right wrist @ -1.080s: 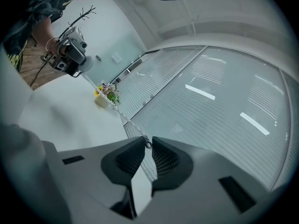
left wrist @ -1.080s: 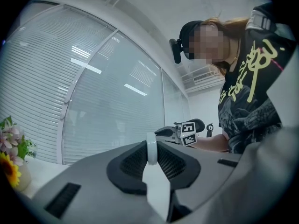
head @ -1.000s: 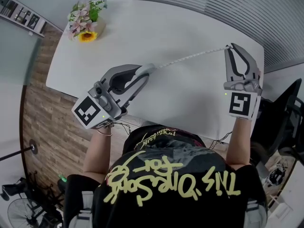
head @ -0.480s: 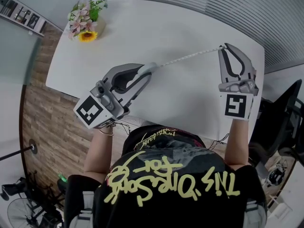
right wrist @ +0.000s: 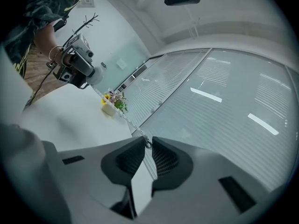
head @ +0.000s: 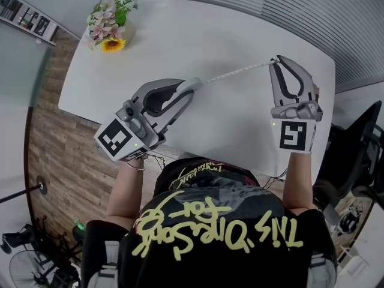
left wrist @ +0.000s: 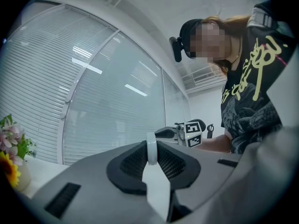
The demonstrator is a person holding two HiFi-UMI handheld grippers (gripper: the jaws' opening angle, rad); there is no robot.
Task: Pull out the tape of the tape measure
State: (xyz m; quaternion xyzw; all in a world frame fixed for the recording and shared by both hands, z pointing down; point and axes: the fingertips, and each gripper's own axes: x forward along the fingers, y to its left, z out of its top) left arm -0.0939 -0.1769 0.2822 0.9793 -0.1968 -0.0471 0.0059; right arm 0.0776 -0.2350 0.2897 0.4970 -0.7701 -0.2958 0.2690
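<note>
1. I am keeping the left gripper (head: 193, 84) clamped on the white tape measure case (left wrist: 151, 148). Its jaws are squeezing the round body from both sides as it points level above the table (head: 180, 35).
2. I am pinching the free end of the tape (head: 234, 72) in the right gripper (head: 276, 60). Its jaws are nearly together on the small end ring, with nothing else between them.
3. The tape is running in a straight line from the case to the right gripper, and it seems to be hanging over the tabletop rather than lying on it.
4. What is changing: against a second ago, the right gripper is sitting closer to the left one in the head view, while the left one is holding its spot. The drawn-out span is getting slightly shorter, not longer.
5. I am reading this as the pull already made and the tape now easing back. Lengthening it again would mean moving the right hand away from the case.
6. The flower pot (head: 109, 32) is standing at the far corner, well apart from both grippers.
</note>
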